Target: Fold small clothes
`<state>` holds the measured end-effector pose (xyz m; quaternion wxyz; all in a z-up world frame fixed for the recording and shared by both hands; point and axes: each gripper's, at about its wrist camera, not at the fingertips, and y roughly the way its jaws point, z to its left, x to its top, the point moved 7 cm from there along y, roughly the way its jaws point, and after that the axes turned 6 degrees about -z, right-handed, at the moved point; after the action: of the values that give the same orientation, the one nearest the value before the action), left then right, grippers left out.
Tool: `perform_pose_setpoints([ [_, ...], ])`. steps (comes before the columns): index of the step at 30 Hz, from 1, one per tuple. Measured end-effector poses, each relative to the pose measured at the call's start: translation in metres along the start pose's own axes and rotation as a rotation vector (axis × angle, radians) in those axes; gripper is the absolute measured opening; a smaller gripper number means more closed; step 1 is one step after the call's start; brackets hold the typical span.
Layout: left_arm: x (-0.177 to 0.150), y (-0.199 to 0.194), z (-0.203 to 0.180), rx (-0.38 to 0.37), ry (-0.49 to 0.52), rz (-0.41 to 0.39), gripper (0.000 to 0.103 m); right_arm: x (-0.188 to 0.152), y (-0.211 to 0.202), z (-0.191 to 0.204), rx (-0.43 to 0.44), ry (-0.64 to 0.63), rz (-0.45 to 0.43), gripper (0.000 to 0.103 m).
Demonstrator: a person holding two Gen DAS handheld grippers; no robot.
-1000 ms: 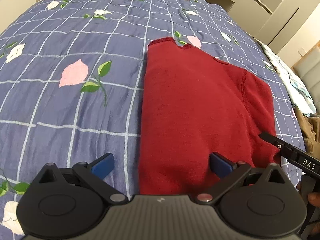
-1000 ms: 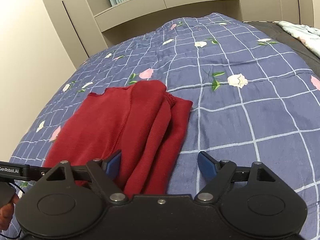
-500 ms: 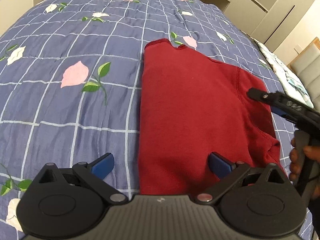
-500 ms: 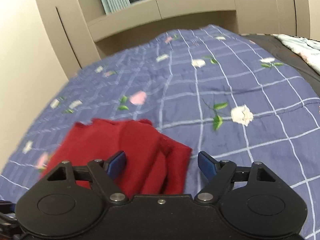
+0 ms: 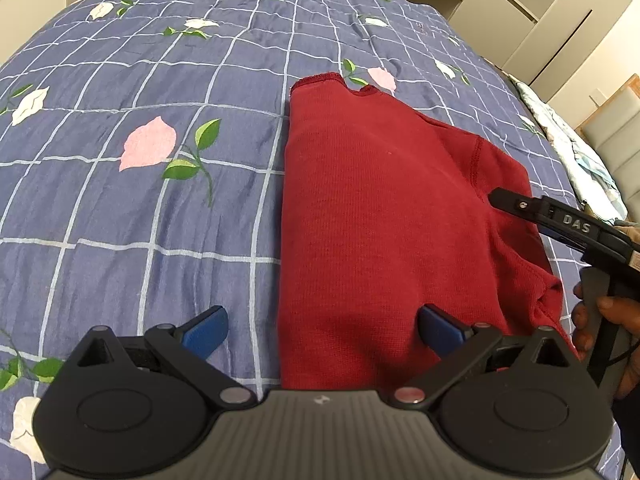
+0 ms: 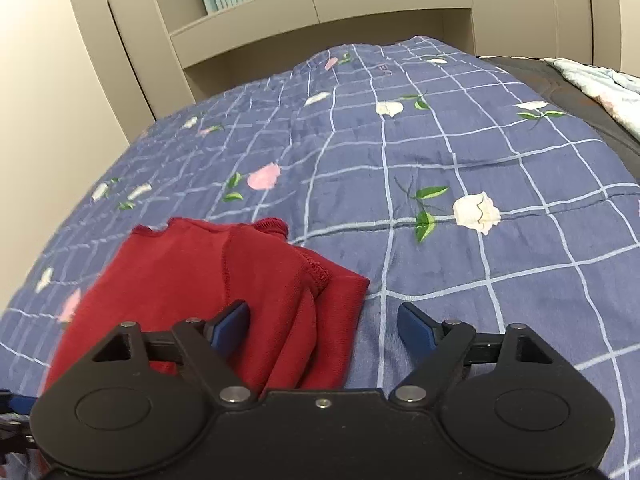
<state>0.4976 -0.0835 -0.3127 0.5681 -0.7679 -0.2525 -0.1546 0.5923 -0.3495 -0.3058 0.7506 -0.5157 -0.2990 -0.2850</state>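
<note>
A small red knit garment (image 5: 380, 220) lies folded lengthwise on the blue flowered bedspread (image 5: 120, 208). It also shows in the right wrist view (image 6: 240, 280), with bunched folds along its right edge. My left gripper (image 5: 320, 328) is open and empty, low over the garment's near left edge. My right gripper (image 6: 324, 324) is open and empty over the garment's folded right side. The right gripper also shows in the left wrist view (image 5: 560, 220), hovering above the garment's right part, held by a hand.
Beige cabinets and a window (image 6: 320, 8) stand behind the bed. A light patterned cloth (image 6: 600, 80) lies at the bed's far right edge, over a dark sheet. Bare bedspread spreads left of the garment in the left wrist view.
The right gripper has risen and come over the garment's right side, staying open. The left gripper has barely moved. The garment lies as before.
</note>
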Motion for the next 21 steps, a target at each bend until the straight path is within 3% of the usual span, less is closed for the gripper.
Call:
perform_pose_setpoints([
  [6,-0.003,-0.013,-0.002,-0.015,0.003,0.001,0.102,-0.010,-0.048,0.014,0.115,0.010,-0.025,0.085],
  [10,-0.014,-0.021,-0.001,-0.024,0.025,0.017,0.102,-0.033,-0.080,0.025,0.200,0.031,0.001,0.095],
  [16,-0.026,-0.016,0.006,0.014,0.040,0.043,0.102,-0.081,-0.083,0.015,0.124,0.076,0.108,0.095],
  [21,-0.025,-0.017,0.001,0.030,0.049,0.054,0.102,-0.073,-0.090,0.012,0.162,0.126,0.087,0.095],
])
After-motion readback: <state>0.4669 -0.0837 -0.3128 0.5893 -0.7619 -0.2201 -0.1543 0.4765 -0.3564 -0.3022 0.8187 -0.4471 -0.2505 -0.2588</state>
